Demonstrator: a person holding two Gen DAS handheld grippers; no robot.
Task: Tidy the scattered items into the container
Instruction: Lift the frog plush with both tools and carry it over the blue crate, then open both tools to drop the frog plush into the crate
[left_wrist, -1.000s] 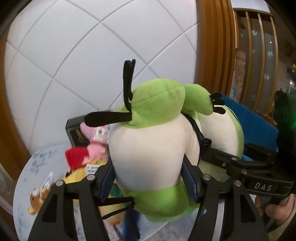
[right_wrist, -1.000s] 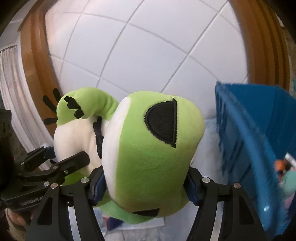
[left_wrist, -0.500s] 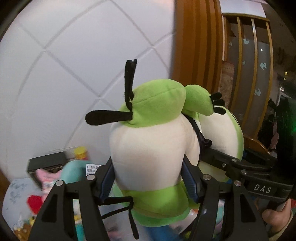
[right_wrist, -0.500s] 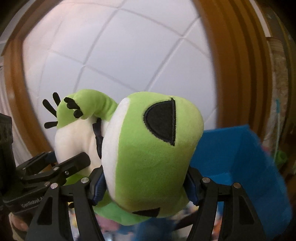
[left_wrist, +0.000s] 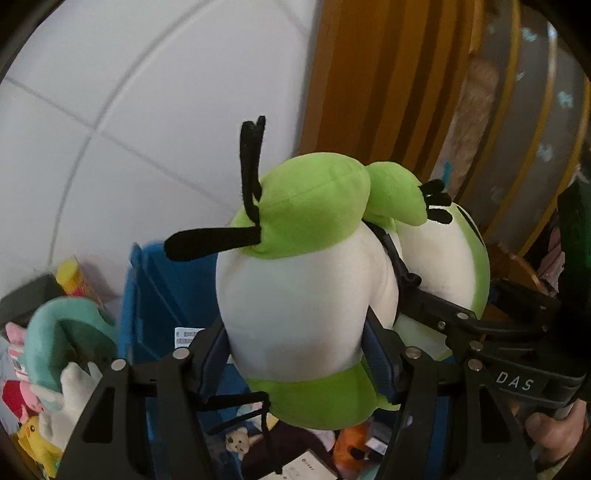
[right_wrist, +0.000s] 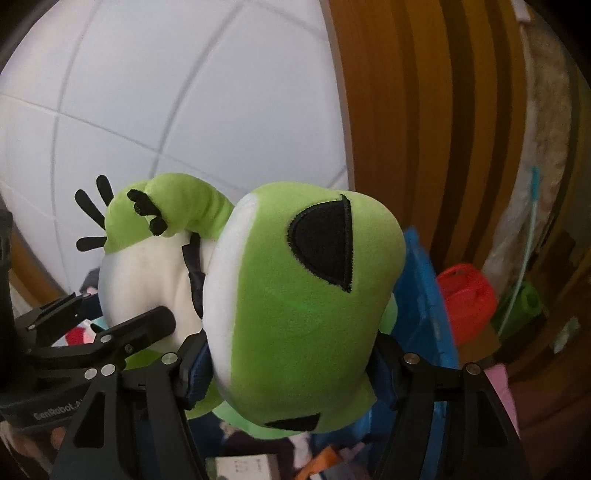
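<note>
I have the green frog plush (left_wrist: 306, 295) clamped in both my left gripper (left_wrist: 295, 354) and right gripper (right_wrist: 291, 362), above the blue bin (left_wrist: 155, 295).

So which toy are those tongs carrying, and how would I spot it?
Find the blue bin; the green frog plush hangs above it, clamped between the left tongs and the right tongs. Unlike the other toys, it has a cream belly and black string toes.

soft toys (left_wrist: 55, 354) lie heaped beside the blue bin (left_wrist: 155, 295); the surface under them is barely visible.
</note>
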